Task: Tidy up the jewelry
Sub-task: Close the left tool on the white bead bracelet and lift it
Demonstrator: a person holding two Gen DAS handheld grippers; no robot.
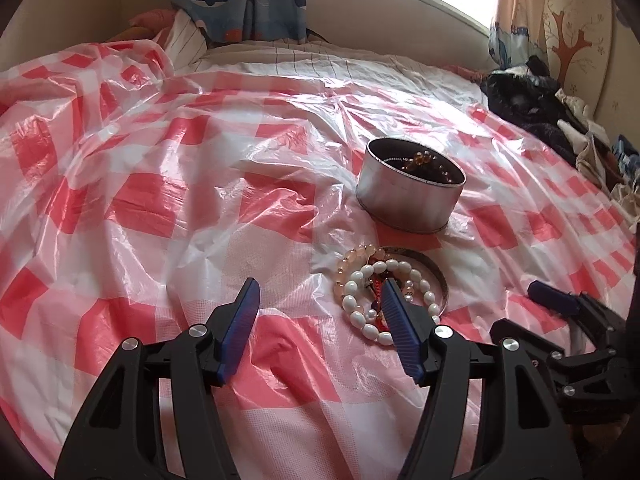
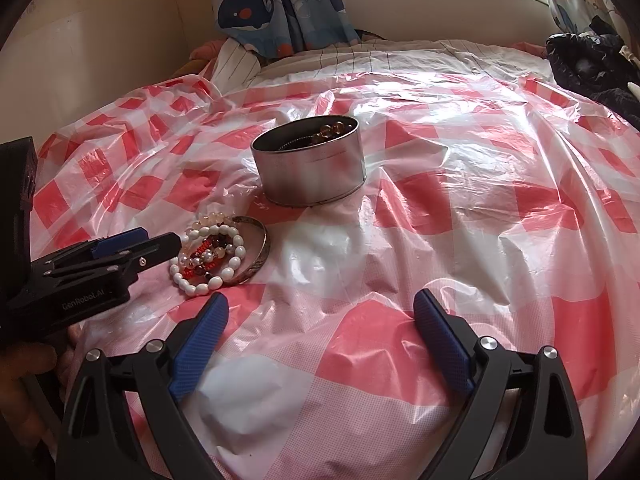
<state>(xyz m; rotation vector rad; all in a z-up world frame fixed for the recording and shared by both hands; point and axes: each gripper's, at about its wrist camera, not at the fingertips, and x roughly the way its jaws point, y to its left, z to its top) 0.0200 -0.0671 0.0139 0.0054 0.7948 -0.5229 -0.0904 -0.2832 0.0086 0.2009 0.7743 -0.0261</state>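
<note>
bracelets (image 1: 384,292) lay heaped near the open tin (image 1: 410,196), beside a metal bangle (image 2: 256,252). left gripper (image 1: 320,300), jaws apart and empty, probably should straddle one white strand only. right gripper (image 2: 320,312) hovered apart. only the right view showed the bangle whole.

Left tool (image 1: 320,294) open, empty; right tool (image 2: 322,306) wide open.

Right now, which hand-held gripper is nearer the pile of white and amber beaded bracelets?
Left. The left hand-held gripper is at the beaded bracelet pile, one finger overlapping it. The right hand-held gripper sits back, off to the side.
</note>
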